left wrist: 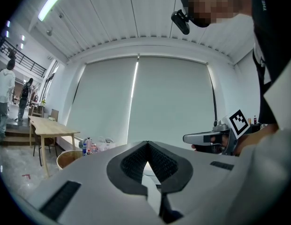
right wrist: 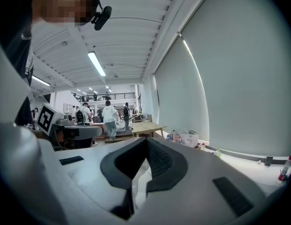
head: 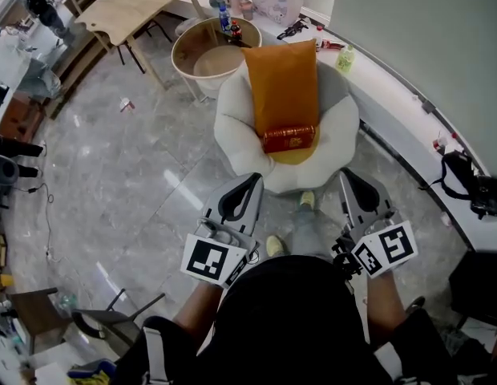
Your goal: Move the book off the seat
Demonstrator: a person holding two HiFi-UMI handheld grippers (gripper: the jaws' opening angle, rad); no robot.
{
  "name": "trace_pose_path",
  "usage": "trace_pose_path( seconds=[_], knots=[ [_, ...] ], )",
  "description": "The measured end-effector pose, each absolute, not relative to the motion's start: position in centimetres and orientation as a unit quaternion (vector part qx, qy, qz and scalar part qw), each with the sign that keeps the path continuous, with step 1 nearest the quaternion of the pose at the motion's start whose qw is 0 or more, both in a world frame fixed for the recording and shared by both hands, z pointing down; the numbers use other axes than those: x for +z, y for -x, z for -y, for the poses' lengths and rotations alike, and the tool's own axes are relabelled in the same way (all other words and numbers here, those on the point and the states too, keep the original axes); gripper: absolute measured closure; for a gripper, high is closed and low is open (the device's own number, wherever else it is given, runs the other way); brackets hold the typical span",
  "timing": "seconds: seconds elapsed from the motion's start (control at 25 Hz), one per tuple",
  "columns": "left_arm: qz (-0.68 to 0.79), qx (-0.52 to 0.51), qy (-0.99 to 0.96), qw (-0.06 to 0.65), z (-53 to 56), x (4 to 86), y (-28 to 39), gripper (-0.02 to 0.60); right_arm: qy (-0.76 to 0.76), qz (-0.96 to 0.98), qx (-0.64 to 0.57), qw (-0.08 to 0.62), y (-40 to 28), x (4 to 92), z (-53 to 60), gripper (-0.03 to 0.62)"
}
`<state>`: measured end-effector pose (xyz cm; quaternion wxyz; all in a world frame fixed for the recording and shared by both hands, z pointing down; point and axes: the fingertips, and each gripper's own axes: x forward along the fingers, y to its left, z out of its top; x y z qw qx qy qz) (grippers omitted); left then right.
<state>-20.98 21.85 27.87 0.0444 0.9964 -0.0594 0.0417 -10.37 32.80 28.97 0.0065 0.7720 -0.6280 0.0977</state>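
A red book (head: 289,138) lies flat on the front of an orange cushion (head: 282,87), which rests in a white petal-shaped chair (head: 236,131). Both grippers hang in front of the person, short of the chair's front edge and apart from the book. My left gripper (head: 256,177) points at the chair's front left, its jaws meeting at the tips with nothing between them. My right gripper (head: 345,175) is level with it at the chair's front right, also shut and empty. In the gripper views, the left gripper (left wrist: 147,143) and right gripper (right wrist: 146,138) aim upward at the window blinds and ceiling.
A round wooden tub (head: 207,54) stands right behind the chair, and a wooden table (head: 140,2) lies further back. A curved white counter (head: 409,111) with bottles runs along the right, a black bag (head: 473,189) on it. People stand in the background (right wrist: 110,118).
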Motion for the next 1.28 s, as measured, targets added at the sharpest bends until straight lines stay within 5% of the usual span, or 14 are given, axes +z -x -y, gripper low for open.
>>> trace_pose_path(
  seconds=[1.28],
  knots=[
    [0.094,0.058,-0.992,0.058,-13.3,27.9,3.9,0.577,-0.702,0.702,0.117,-0.023,-6.7,28.6,-19.3,0.585]
  ],
)
